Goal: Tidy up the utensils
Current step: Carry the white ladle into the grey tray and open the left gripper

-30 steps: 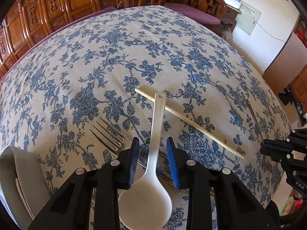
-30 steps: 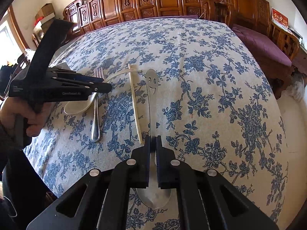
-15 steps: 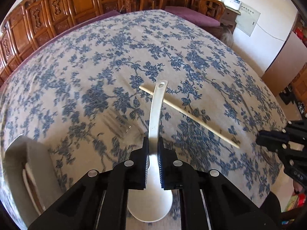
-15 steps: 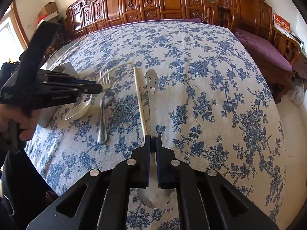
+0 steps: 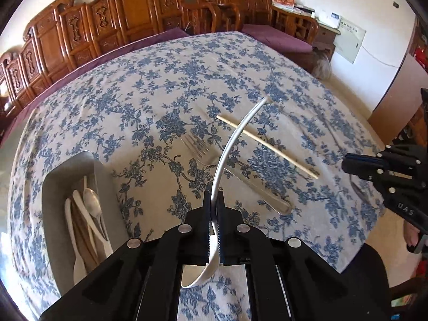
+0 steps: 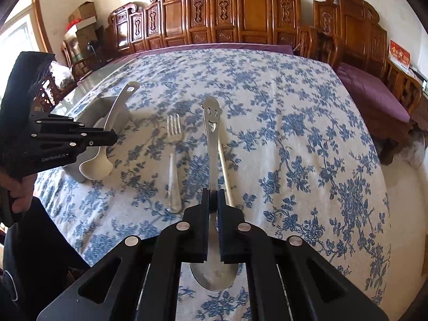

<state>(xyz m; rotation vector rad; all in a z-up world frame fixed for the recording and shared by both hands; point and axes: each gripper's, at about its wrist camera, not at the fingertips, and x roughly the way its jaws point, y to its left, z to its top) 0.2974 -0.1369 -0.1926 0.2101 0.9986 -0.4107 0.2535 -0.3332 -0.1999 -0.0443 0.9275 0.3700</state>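
Observation:
My left gripper (image 5: 213, 200) is shut on a white plastic spoon (image 5: 230, 144) and holds it lifted above the table, handle pointing forward; it also shows in the right wrist view (image 6: 112, 123). My right gripper (image 6: 213, 195) is shut on a metal spoon (image 6: 212, 133) with a smiley-face handle, held above the table. A metal fork (image 5: 235, 179) and a pale chopstick (image 5: 267, 145) lie on the blue floral tablecloth. A grey utensil tray (image 5: 80, 165) at the left holds several spoons and chopsticks.
The table edge (image 6: 396, 240) drops off at the right. Carved wooden chairs (image 6: 240, 13) with purple cushions line the far side. The right gripper's body (image 5: 388, 168) shows at the right of the left wrist view.
My left gripper closed on the white spoon and lifted it off the table, turning toward the tray. My right gripper lifted the metal spoon off the cloth.

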